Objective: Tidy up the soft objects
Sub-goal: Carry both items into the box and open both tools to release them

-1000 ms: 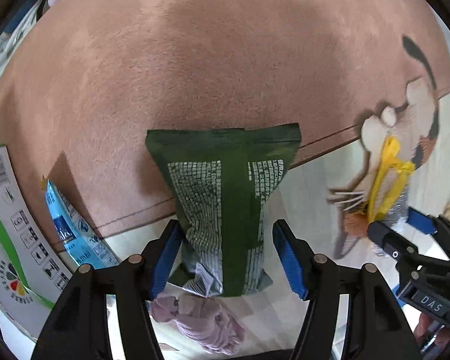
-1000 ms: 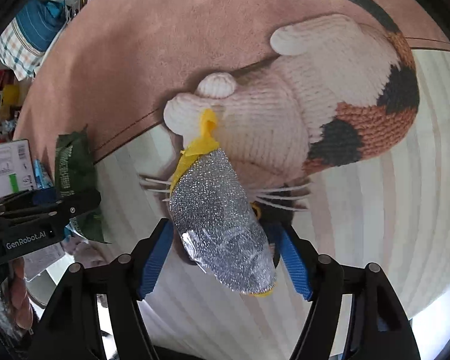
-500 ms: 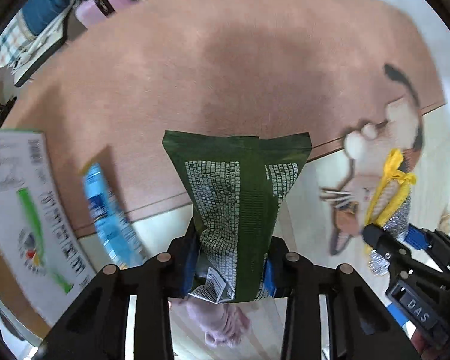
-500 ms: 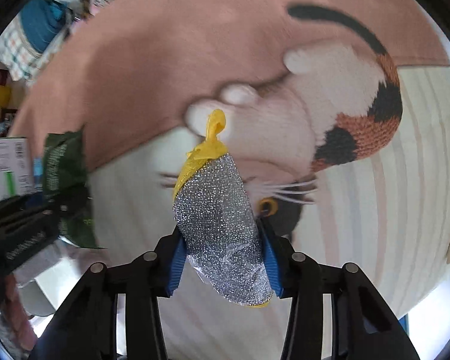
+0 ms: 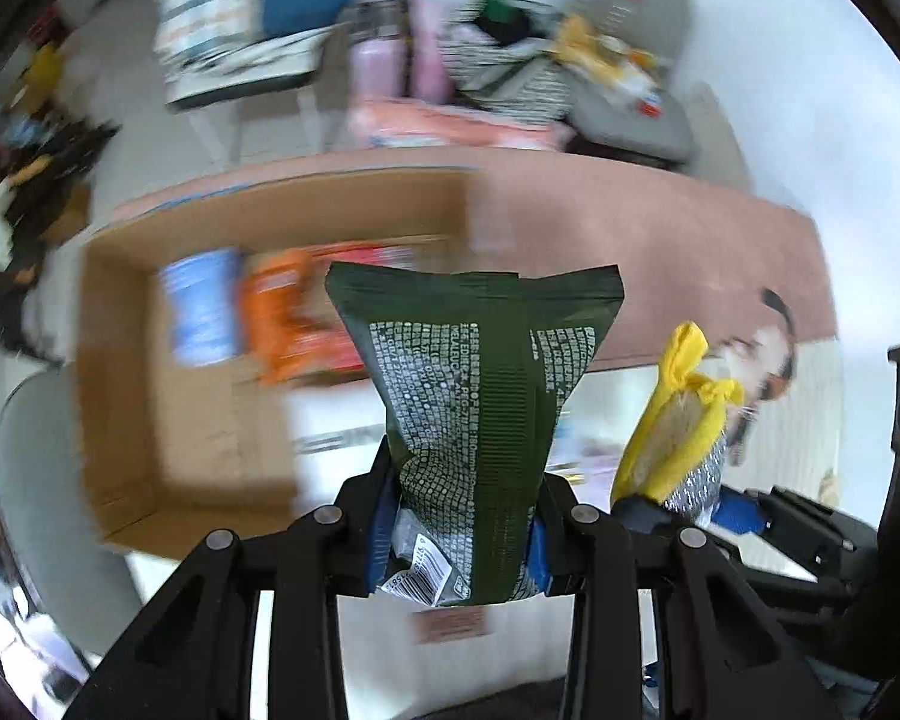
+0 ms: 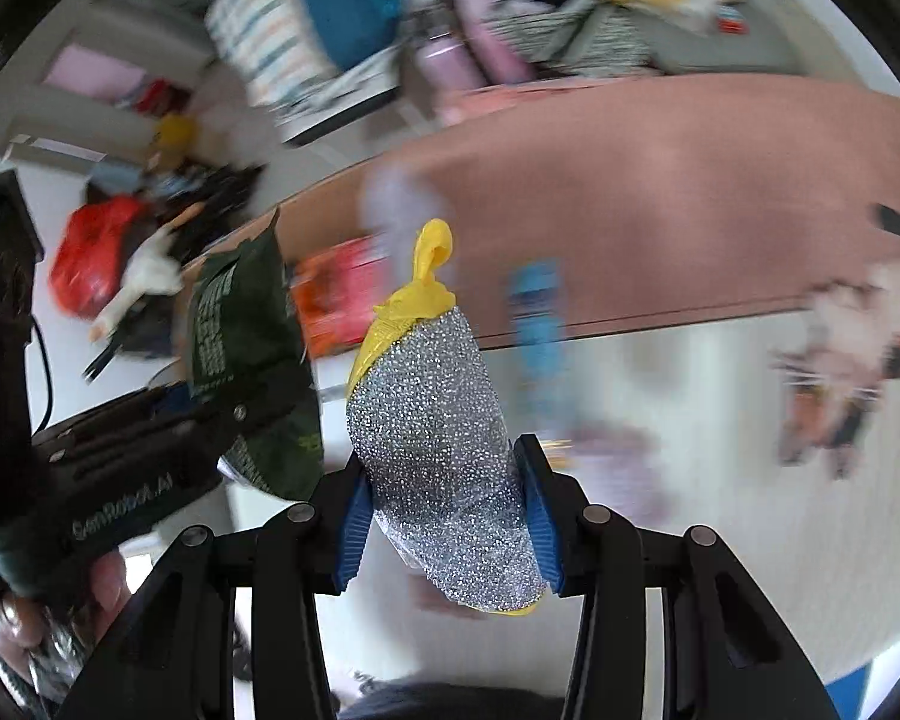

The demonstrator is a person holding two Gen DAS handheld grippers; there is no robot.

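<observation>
My left gripper (image 5: 459, 531) is shut on a dark green snack pouch (image 5: 477, 396) with white print, held upright in the air. My right gripper (image 6: 447, 525) is shut on a silver glittery bag with a yellow knotted top (image 6: 432, 420), also lifted. In the left wrist view the glittery bag (image 5: 678, 426) shows at the right. In the right wrist view the green pouch (image 6: 246, 354) shows at the left. An open cardboard box (image 5: 126, 360) lies ahead and left of the pouch, holding blurred blue and orange packets (image 5: 282, 315).
A pink rug with a cat pattern (image 6: 690, 192) covers the floor. A blue packet (image 6: 537, 330) lies near its edge. Clutter of bags, cushions and a pink bottle (image 5: 378, 66) stands along the far wall. The views are motion-blurred.
Both grippers closed on their items, the left on the green pouch and the right on the glittery bag. Both lifted off the rug and tilted up, bringing the cardboard box and far clutter into view.
</observation>
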